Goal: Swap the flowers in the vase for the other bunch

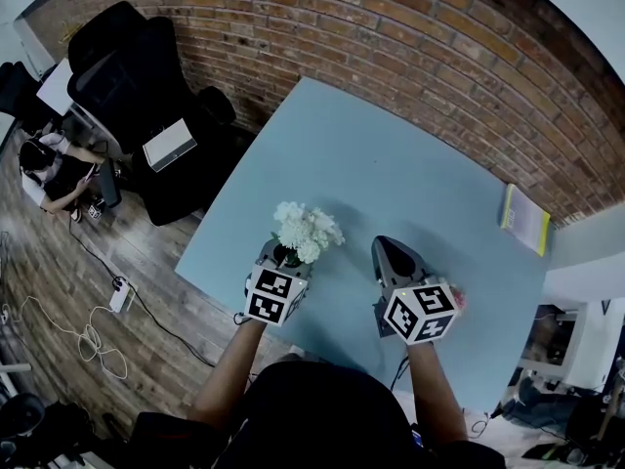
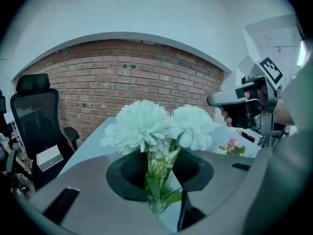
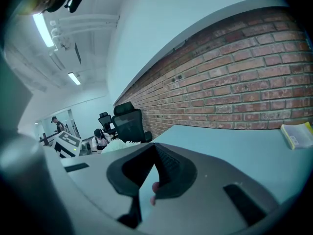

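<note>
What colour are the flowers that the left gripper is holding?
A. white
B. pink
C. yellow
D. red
A: the flowers whose stems sit between the left gripper's fingers are white.

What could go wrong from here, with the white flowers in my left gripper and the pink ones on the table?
1. The left gripper pinches the white flowers low on their thin stems. The big heads could tip sideways, or the stems could get crushed.
2. The right gripper is shut and holds nothing, near the pink flowers lying on the table. Lowered like that, it may push or squash them.
</note>
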{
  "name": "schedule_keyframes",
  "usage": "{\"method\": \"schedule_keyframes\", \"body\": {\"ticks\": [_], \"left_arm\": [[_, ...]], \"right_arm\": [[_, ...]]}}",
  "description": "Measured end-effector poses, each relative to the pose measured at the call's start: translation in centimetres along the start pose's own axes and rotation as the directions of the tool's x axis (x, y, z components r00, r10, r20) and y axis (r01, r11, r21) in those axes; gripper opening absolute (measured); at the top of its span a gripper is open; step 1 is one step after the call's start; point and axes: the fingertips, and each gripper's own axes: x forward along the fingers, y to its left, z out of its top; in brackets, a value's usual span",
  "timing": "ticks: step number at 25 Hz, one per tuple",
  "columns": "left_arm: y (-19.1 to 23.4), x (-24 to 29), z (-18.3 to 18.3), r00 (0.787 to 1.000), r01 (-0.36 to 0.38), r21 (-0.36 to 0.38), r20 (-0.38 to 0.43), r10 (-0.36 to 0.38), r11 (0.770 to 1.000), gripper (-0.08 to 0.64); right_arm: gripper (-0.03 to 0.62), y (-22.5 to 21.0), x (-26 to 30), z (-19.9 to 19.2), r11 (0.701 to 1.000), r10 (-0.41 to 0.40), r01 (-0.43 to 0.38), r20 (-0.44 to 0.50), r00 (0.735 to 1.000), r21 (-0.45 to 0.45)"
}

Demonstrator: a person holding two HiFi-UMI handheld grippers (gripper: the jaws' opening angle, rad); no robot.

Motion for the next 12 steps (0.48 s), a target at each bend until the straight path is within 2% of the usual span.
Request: {"method": "schedule_keyframes", "body": {"ticks": [12], "left_arm": [[1.2, 1.8, -1.8, 0.999, -0.005, -0.016, -0.039, 0.004, 1.000, 0.135]], "right_arm": [[0.012, -1.0, 1.5, -0.5, 1.000, -0.007, 0.008, -0.030, 1.000, 0.004]]}}
